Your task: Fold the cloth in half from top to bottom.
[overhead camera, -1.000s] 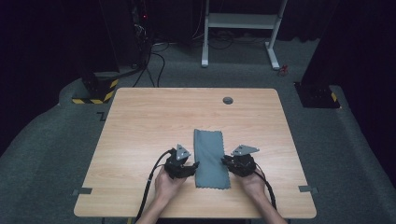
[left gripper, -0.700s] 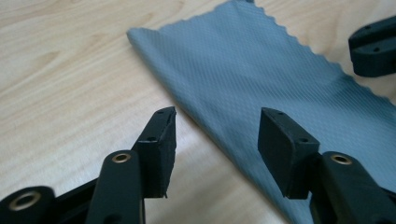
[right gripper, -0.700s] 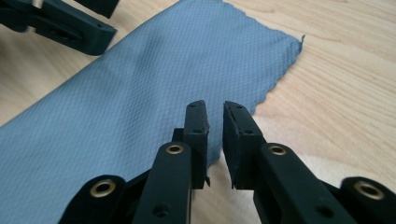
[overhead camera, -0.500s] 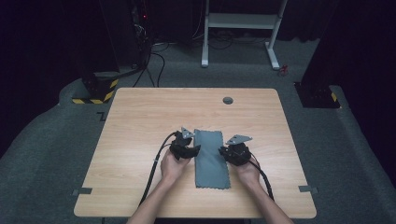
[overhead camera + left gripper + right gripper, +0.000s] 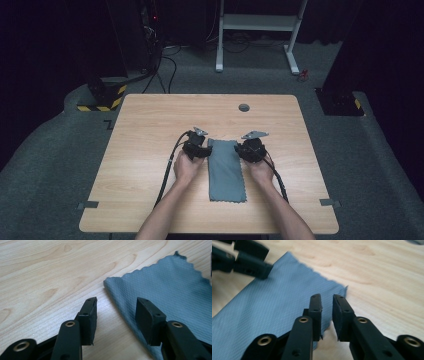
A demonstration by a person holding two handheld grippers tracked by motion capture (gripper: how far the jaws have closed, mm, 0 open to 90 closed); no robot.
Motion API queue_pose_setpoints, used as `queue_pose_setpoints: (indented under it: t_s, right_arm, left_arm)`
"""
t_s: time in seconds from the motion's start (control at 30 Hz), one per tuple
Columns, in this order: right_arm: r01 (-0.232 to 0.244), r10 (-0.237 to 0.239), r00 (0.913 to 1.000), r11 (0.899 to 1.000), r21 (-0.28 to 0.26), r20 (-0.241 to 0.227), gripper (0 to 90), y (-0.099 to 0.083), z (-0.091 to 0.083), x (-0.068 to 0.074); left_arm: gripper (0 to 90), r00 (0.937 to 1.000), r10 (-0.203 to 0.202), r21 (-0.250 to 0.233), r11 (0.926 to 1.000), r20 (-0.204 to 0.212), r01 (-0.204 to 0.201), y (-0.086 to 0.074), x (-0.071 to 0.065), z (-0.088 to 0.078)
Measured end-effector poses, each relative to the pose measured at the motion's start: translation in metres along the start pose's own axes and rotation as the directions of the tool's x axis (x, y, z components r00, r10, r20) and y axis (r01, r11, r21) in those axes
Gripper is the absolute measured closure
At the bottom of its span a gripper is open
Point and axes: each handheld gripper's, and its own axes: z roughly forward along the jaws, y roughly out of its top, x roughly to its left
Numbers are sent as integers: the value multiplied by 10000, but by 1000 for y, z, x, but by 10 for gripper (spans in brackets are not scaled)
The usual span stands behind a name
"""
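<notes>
A grey-blue cloth lies folded in a long strip on the wooden table. My left gripper is at the strip's far left corner and my right gripper at its far right corner. In the left gripper view the jaws stand open and have just been closing; the cloth edge lies between them, untouched by the pads. In the right gripper view the jaws stand a narrow gap apart and have just been opening. They hover over the cloth edge, gripping nothing.
A small round dark grommet sits near the table's far edge. Black cables trail from both grippers toward the near edge. Beyond the table stand a white frame and a yellow-black striped base.
Both hands slid away from the person along the cloth's long sides, from its near half up to its far corners. The cloth itself has stayed flat.
</notes>
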Motion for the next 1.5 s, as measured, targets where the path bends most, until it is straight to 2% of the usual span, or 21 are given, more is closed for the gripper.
queue_pose_setpoints:
  t_s: [0.07, 0.17, 0.23, 0.27, 0.4, 0.43, 0.5, 0.57, 0.7, 0.8, 0.87, 0.97, 1.0, 1.07, 1.17, 1.43, 1.5]
  right_arm:
    - [-219, 218, 9998, 9996, 177, 46, 754, 2, 3, -4]
    - [-317, 314, 9994, 9992, 262, 116, 737, 6, 7, -9]
    - [-466, 465, 9986, 9989, 59, 241, 714, 8, 8, -12]
    - [-665, 660, 9976, 9975, 226, 203, 707, 9, 10, -13]
    - [-732, 719, 9968, 9966, 383, 338, 697, 15, 17, -16]
    - [-734, 722, 9965, 9969, 290, 413, 694, 16, 18, -17]
    - [-888, 869, 9955, 9948, 502, 388, 690, 17, 22, -19]
    - [-902, 877, 9952, 9941, 602, 428, 690, 19, 25, -19]
    - [-731, 697, 9965, 9945, 756, 471, 697, 22, 32, -17]
    - [-708, 674, 9967, 9943, 802, 444, 740, 21, 35, -15]
    - [-526, 492, 9979, 9947, 881, 412, 780, 21, 35, -14]
    - [-482, 465, 9987, 9952, 856, 222, 845, 21, 36, -16]
    - [-520, 512, 9986, 9948, 877, 105, 868, 21, 36, -16]
    - [-515, 516, 9987, 9944, 926, 14, 882, 22, 36, -16]
    - [-272, 267, 9996, 9954, 922, 76, 894, 22, 36, -15]
    - [-521, 526, 9986, 9972, 534, -82, 898, 25, 28, -19]
    - [-480, 484, 9988, 9979, 441, -84, 899, 26, 25, -20]
  left_arm:
    - [520, 10000, -37, 65, 10000, 71, 36, 1, 2, 3]
    - [519, 9993, -337, -78, 9994, 159, 338, 2, 5, 6]
    - [516, 9990, -401, -41, 9992, 172, 402, 3, 6, 7]
    - [515, 9994, -322, 24, 9995, 108, 321, 5, 6, 8]
    - [515, 9999, -143, 205, 9997, -10, 143, 10, 5, 10]
    - [517, 9999, -172, 187, 9997, -1, 172, 10, 5, 11]
    - [526, 9998, -184, 133, 9997, -52, 185, 11, 4, 12]
    - [545, 9998, -85, 115, 9999, -164, 87, 11, 3, 13]
    - [569, 9999, -73, 335, 9994, -130, 77, 15, 4, 13]
    - [603, 9999, 2, 358, 9994, -110, 2, 17, 4, 15]
    - [644, 10000, -42, 359, 9993, -46, 44, 17, 3, 15]
    - [698, 10000, 22, 404, 9992, 34, -23, 19, 1, 16]
    - [725, 9998, 168, 379, 9991, 43, -170, 20, 0, 17]
    - [797, 9996, 169, 368, 9992, 215, -177, 20, -1, 17]
    - [877, 9986, -51, 345, 9994, 524, 33, 19, 1, 18]
    - [889, 9933, -396, 144, 9992, 1084, 383, 22, 9, 17]
    - [890, 9941, -244, 143, 9996, 1053, 230, 25, 8, 17]
